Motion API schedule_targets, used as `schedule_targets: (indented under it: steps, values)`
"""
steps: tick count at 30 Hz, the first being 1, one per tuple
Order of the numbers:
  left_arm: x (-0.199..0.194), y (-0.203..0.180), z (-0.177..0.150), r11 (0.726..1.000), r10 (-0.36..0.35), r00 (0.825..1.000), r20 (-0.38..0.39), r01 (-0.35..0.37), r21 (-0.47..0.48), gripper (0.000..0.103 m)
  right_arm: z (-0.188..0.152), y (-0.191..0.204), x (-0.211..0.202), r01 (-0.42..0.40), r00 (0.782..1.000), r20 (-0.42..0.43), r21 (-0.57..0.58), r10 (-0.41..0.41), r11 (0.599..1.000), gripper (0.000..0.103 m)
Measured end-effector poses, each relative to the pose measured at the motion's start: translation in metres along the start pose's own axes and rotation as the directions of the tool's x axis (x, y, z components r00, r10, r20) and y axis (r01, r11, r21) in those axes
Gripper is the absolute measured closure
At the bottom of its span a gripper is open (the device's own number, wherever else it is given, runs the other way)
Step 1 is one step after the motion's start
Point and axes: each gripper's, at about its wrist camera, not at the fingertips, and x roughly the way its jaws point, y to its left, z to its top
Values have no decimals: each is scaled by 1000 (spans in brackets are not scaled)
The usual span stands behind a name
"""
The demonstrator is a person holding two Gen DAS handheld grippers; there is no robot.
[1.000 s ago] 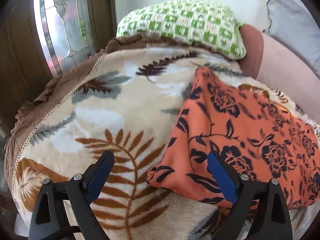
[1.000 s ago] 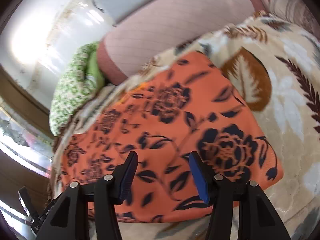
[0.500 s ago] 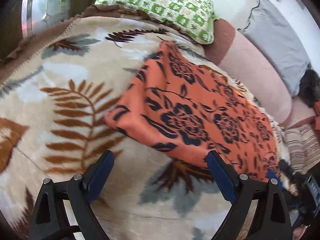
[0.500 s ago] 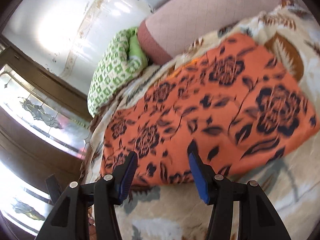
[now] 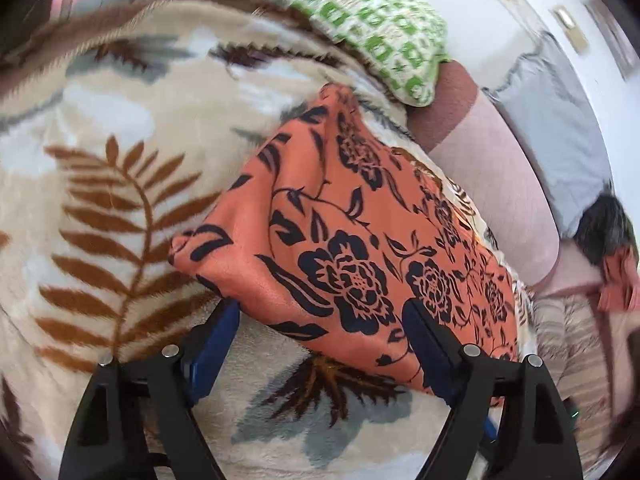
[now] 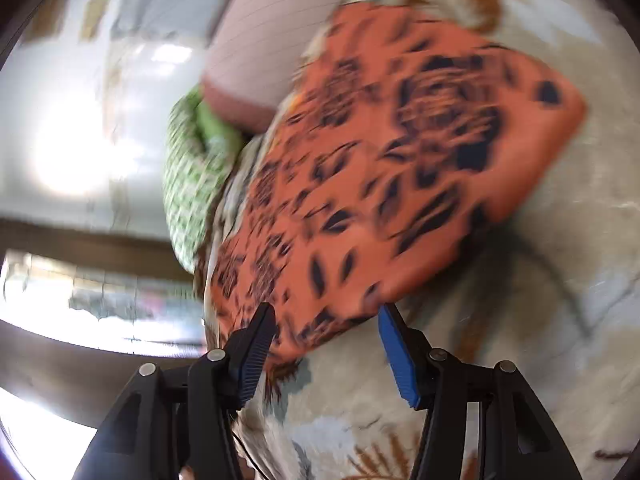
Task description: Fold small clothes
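Note:
An orange cloth with a dark flower print [image 5: 352, 240] lies folded flat on a beige blanket with a leaf pattern [image 5: 104, 208]. My left gripper [image 5: 320, 336] is open and empty, with its fingers at the cloth's near edge. In the right wrist view the same cloth [image 6: 380, 168] is blurred. My right gripper [image 6: 326, 340] is open and empty, with its fingertips at the cloth's near edge.
A green-and-white checked pillow [image 5: 360, 20] lies at the head of the bed. A pink bolster [image 5: 500, 184] and a grey pillow [image 5: 560, 120] lie behind the cloth. Striped and reddish fabrics [image 5: 580, 320] lie at the right. A glass window [image 6: 80, 304] is left.
Both grippers have pulled back from over the cloth and turned. The cloth lies where it did. Both stay open.

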Motion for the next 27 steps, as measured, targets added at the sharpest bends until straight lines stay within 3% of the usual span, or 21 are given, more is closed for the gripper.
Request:
schedule_targets:
  steps: [4,7,11,16,19,27]
  values:
    - [14,2,8,1000,4,1000,-29,-5,-21,17,18,-19,0,22,999,23,95,-24,995,42]
    - [21,-2,14,1000,1,999,-46,-1,-5,12,30,-21,5,34,999,34,107,-38,994,42]
    - [26,-5,18,1000,5,999,-45,-5,11,12,44,-20,13,30,998,58,108,-37,994,41]
    - [27,-2,23,999,-39,999,-35,38,-15,12,54,-22,16,-7,996,90,107,-3,994,40]
    - [24,0,21,1000,-6,999,-49,6,9,24,57,-21,18,-5,996,86,104,-4,995,40]
    - [23,-3,15,996,53,996,-73,-48,71,20,57,-23,17,-3,997,71,102,-4,995,40]
